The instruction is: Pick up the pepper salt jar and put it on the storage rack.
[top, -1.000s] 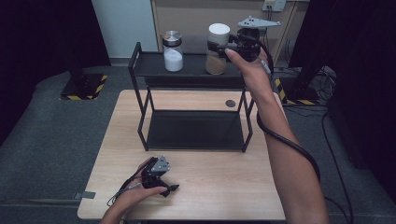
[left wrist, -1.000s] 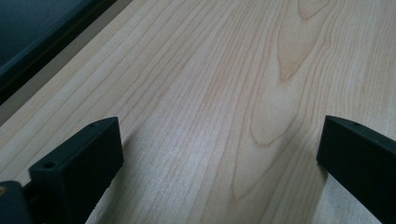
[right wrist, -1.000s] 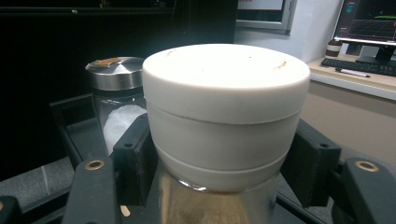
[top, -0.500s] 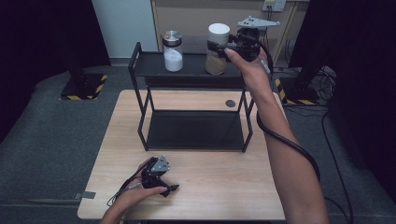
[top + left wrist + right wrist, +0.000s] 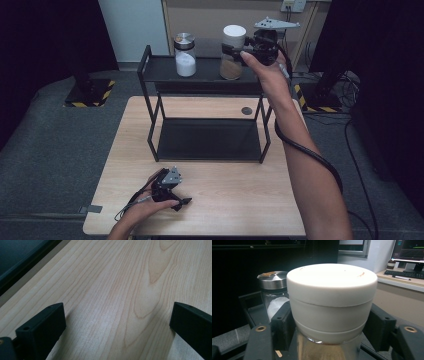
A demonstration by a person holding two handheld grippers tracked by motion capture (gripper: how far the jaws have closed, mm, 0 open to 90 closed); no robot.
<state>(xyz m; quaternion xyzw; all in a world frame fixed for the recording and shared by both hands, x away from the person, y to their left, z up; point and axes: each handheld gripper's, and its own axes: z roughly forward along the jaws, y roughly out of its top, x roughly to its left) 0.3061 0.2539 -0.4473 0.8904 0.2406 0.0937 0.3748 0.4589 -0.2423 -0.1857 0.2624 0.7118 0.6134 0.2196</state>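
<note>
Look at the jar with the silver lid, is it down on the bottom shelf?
No, the jar with the silver lid stands on the top shelf of the black rack, beside the white-lidded jar.

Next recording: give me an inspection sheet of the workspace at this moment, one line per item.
Surface: light wooden table, with a black metal two-tier rack on it.
Job's things: white-lidded glass jar of brown powder on the rack's top shelf; steel-lidded glass jar of white powder beside it, apart.
Clutter: small dark round disc on the table behind the rack.
Grippers: right gripper has its jaws around the white lid, just eased open, contact unclear; left gripper open, low over bare table.
Cables: black cable trails along the right forearm; another from the left gripper.
Surroundings: grey floor, yellow-black hazard tape, dark curtains.
</note>
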